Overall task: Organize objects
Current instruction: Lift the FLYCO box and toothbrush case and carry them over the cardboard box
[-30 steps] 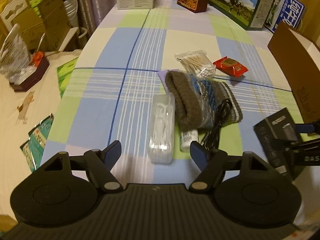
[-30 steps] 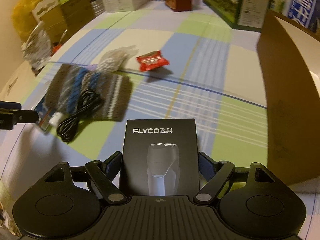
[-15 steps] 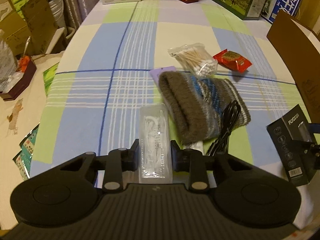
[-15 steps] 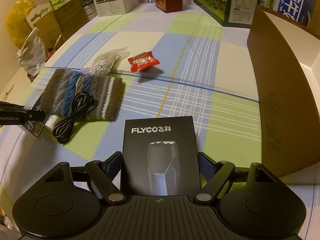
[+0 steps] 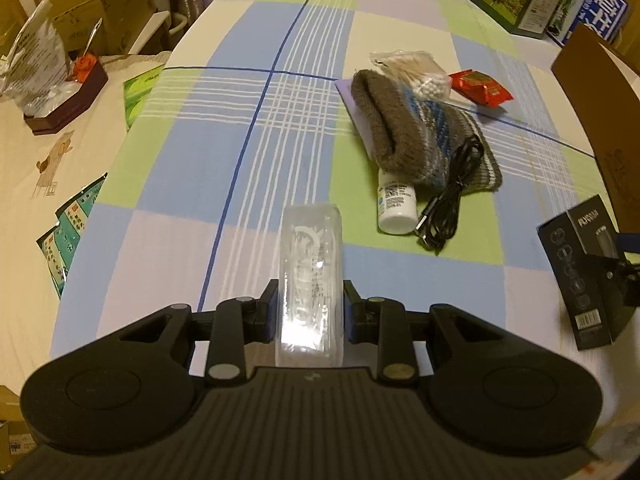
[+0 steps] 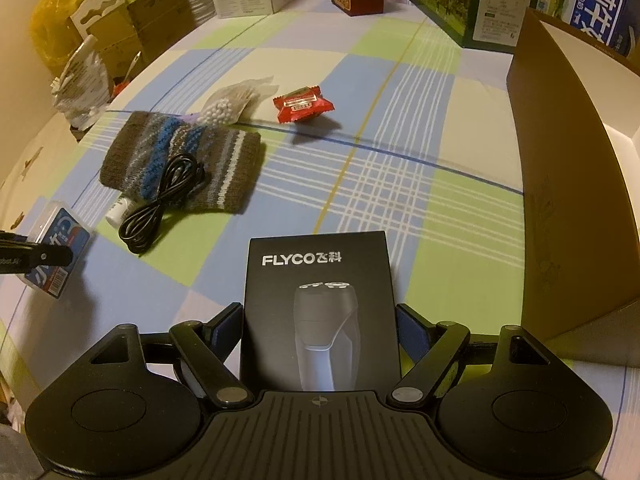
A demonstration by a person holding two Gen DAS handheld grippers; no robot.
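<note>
So, two grippers, two things held. Left gripper (image 5: 310, 306) has its fingers clamped tight on one clear plastic case (image 5: 311, 276), lifted over the checked tablecloth (image 5: 256, 128) on the near-left side of the knit hat (image 5: 424, 136). Right gripper (image 6: 318, 320) sits only partly closed, pads against the sides of one black shaver box (image 6: 318, 312), near-right of that hat. Around the hat: one black cable (image 5: 450, 196) draped over it, one white bottle (image 5: 396, 204) poking out from under, one bag of cotton swabs (image 5: 412, 72) behind, one red snack packet (image 5: 480, 88) beyond on the right. One cardboard box (image 6: 568, 184) sits far right.
</note>
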